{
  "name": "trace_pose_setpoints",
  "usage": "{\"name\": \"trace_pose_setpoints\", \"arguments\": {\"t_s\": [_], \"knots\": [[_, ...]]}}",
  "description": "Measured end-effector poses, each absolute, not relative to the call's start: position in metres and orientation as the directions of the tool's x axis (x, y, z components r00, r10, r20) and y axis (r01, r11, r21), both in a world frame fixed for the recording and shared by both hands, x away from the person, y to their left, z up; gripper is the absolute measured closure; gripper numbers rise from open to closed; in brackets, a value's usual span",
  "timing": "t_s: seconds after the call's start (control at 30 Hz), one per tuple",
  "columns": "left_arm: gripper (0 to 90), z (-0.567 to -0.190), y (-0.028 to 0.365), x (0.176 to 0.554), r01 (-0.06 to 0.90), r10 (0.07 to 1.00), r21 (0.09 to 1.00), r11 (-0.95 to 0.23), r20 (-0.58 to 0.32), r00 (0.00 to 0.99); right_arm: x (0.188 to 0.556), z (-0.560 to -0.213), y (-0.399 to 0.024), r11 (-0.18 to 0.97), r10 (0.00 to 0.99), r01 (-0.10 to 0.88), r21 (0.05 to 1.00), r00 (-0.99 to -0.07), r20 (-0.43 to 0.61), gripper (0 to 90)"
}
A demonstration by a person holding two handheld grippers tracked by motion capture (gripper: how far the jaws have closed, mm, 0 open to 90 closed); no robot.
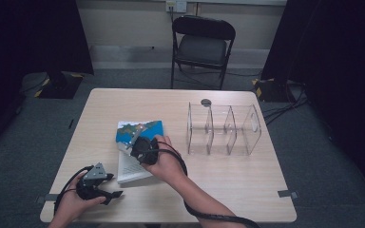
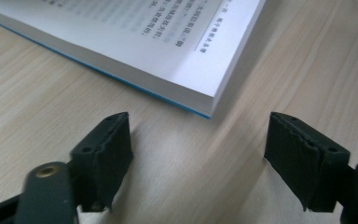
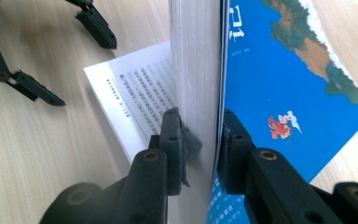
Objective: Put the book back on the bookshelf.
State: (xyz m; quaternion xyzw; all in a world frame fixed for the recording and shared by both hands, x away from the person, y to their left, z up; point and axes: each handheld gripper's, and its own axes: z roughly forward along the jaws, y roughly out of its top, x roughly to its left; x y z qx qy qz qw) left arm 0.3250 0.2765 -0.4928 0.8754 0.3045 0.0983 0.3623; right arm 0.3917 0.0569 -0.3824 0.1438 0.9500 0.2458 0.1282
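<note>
the book (image 1: 138, 142) lies open on the table (image 1: 228, 180); the right gripper (image 3: 198, 140) pinches its cover and a wad of pages; limp, light paper, so grip deep; the left gripper (image 2: 198, 154) stands spread beside it.

Lighting and picture quality, three views: dim surround, evenly lit tabletop.

High view: the table (image 1: 247, 185) was softly lit, apparently from overhead, while the floor and both side margins fell to near black; shadows under the clear organiser (image 1: 223, 129) were faint, with slight sheen on its walls; overall soft and low in contrast. Left gripper view: brighter, the white page of the book (image 2: 135, 42) was close to glare; print at the top edge was blurred, the wood grain at right smeared, the jaws fairly sharp with soft shadows beneath. Right gripper view: the blue cover (image 3: 279, 88) was vivid and sharp; the nearest jaw parts were out of focus, the page block grey in shade, and straight lines leaned at the edges.
</note>
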Motion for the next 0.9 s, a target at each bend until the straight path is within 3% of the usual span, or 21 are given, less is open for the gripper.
{"name": "trace_pose_setpoints", "arguments": {"t_s": [0.47, 0.57, 0.7, 0.9], "knots": [[40.4, -0.491, 0.276, 0.326, 0.446, 0.619, 0.702, -0.555, -0.01, 0.785, 0.388, -0.361, 0.053, 0.816, 0.366, 0.244, 0.525, -0.92, -0.141, 75.3], [40.0, -0.491, 0.275, 0.325, 0.444, 0.616, 0.701, -0.558, -0.009, 0.788, 0.384, -0.362, 0.054, 0.819, 0.365, 0.247, 0.518, -0.921, -0.138, 75.3], [42.7, -0.491, 0.276, 0.327, 0.459, 0.619, 0.71, -0.535, -0.04, 0.784, 0.382, -0.364, 0.054, 0.818, 0.367, 0.251, 0.518, -0.92, -0.135, 75.2], [54.8, -0.484, 0.277, 0.328, 0.472, 0.617, 0.759, -0.45, -0.118, 0.778, 0.383, -0.359, 0.055, 0.823, 0.363, 0.255, 0.508, -0.924, -0.124, 75.2]]}}
